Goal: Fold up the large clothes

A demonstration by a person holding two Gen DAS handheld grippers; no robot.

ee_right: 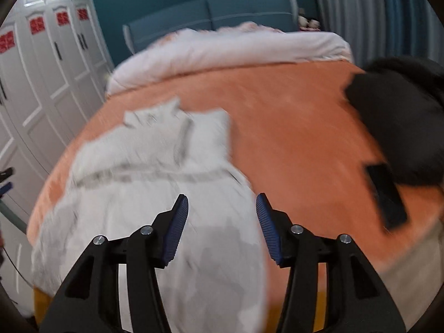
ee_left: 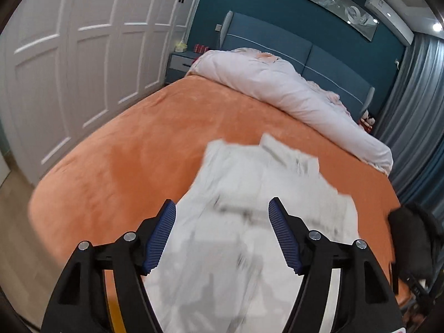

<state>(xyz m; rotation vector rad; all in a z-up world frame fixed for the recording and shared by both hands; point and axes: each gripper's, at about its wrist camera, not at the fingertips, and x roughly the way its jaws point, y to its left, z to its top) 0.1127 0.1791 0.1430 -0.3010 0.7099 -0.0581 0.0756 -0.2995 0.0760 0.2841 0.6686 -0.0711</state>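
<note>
A large white garment (ee_left: 244,194) lies spread on the orange bed cover (ee_left: 138,144), its collar end toward the pillows and its near end hanging over the bed's front edge. My left gripper (ee_left: 222,208) is open and empty, above the garment's lower part. In the right wrist view the same garment (ee_right: 155,183) lies left of centre on the cover (ee_right: 291,127). My right gripper (ee_right: 222,202) is open and empty, above the garment's lower right edge. Both views are blurred.
A rolled white duvet (ee_left: 291,88) lies across the head of the bed by the blue headboard (ee_left: 277,38). White wardrobe doors (ee_left: 69,63) line the left side. A black item (ee_right: 399,125) and a dark flat object (ee_right: 385,197) lie on the bed's right part. Curtains (ee_left: 416,105) hang at right.
</note>
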